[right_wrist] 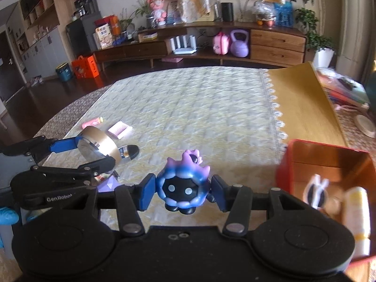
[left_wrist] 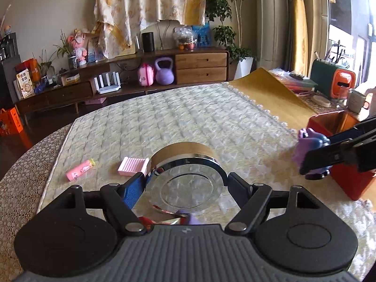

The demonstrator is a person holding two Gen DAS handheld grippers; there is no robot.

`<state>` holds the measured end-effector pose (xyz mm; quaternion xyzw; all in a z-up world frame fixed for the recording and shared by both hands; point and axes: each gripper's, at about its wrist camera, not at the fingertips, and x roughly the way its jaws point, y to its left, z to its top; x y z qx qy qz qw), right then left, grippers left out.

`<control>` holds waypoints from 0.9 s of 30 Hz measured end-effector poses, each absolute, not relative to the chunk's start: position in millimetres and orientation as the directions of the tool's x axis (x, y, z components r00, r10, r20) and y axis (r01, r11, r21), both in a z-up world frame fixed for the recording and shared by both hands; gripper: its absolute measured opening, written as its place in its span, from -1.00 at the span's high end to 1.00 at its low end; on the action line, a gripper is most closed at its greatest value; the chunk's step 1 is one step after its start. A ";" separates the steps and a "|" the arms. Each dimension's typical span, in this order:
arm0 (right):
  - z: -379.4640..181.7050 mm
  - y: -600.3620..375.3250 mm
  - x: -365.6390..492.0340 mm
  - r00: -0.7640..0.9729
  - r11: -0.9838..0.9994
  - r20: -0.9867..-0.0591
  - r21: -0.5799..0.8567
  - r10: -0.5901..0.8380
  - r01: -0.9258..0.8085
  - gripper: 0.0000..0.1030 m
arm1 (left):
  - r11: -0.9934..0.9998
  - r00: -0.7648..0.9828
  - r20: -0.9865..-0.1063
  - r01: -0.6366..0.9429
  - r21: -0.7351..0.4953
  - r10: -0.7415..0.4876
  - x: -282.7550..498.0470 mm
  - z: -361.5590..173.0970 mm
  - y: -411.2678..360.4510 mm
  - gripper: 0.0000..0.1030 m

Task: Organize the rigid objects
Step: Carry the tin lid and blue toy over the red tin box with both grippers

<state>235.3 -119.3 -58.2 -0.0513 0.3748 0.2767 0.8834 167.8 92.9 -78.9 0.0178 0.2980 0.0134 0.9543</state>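
Quilted table: left claw (left_wrist: 186, 183) grips tin (left_wrist: 185, 176), right claw (right_wrist: 183, 191) grips toy (right_wrist: 181, 184); lower gently into red box (right_wrist: 329, 155).

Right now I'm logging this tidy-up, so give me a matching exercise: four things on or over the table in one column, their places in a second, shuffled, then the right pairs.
Things:
1. round metal tin
2. blue-purple figure
3. pink tube
4. red box

Places:
A. lying on the quilted cloth beside the pink ridged tray
B. held in the right hand-held gripper
C. standing at the table's right side, things inside
D. held in the left hand-held gripper

Pairs: 1-D, 2-B, 3-A, 4-C
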 end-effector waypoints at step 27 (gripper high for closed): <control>-52.6 -274.5 210.2 0.700 0.946 -0.649 0.107 0.299 -0.305 0.01 | 0.971 0.800 -0.564 0.240 -0.013 -0.205 185.6 -21.3 -47.2 -0.50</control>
